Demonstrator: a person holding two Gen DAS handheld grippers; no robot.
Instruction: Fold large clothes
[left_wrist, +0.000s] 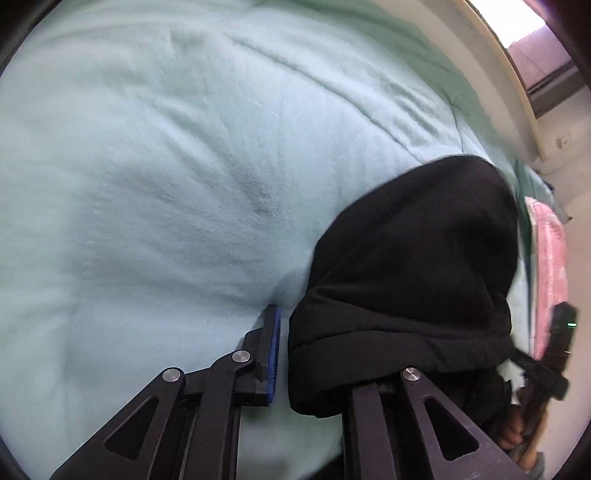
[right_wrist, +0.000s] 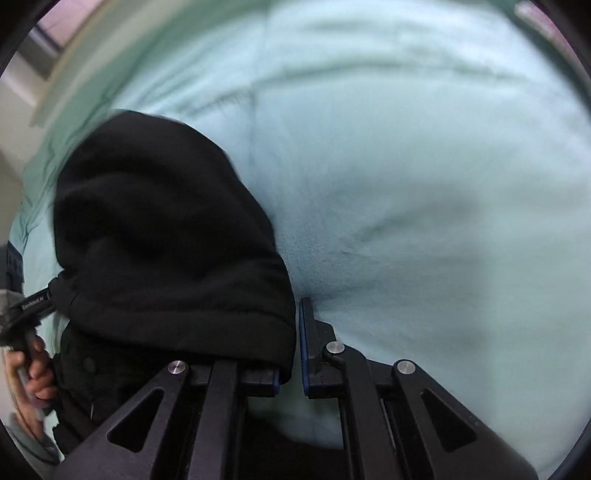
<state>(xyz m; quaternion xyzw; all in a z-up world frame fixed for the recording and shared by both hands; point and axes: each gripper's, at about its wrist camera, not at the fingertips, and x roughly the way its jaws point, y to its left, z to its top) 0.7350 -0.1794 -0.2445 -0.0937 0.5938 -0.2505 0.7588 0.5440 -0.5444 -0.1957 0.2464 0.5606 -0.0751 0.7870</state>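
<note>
**Black garment lifted between both claws over the bed**

Pale mint bedding (left_wrist: 155, 177) fills nearly everything I can see from both wrists, soft and quilted, with a cream bed frame (left_wrist: 491, 48) curving along its far edge. From the left wrist view, my left claw (left_wrist: 314, 354) has one blue-padded finger (left_wrist: 274, 354) bare against the blanket; the other is buried under a thick roll of the black garment (left_wrist: 413, 266), so I judge it pinched on that hem, though the gap looks wide. Further right a pink pillow (left_wrist: 548, 258) lies at the bed's edge. In the right wrist view, the black garment (right_wrist: 162, 236) drapes over the inner finger of my right claw (right_wrist: 291, 354), jaws nearly together on a fold of it.

My worry is the grip: both holds catch bunched fabric rather than a flat edge, so a layer could slide free and the fold land crooked. Motion blur suggests swinging cloth, which would add to that.
</note>
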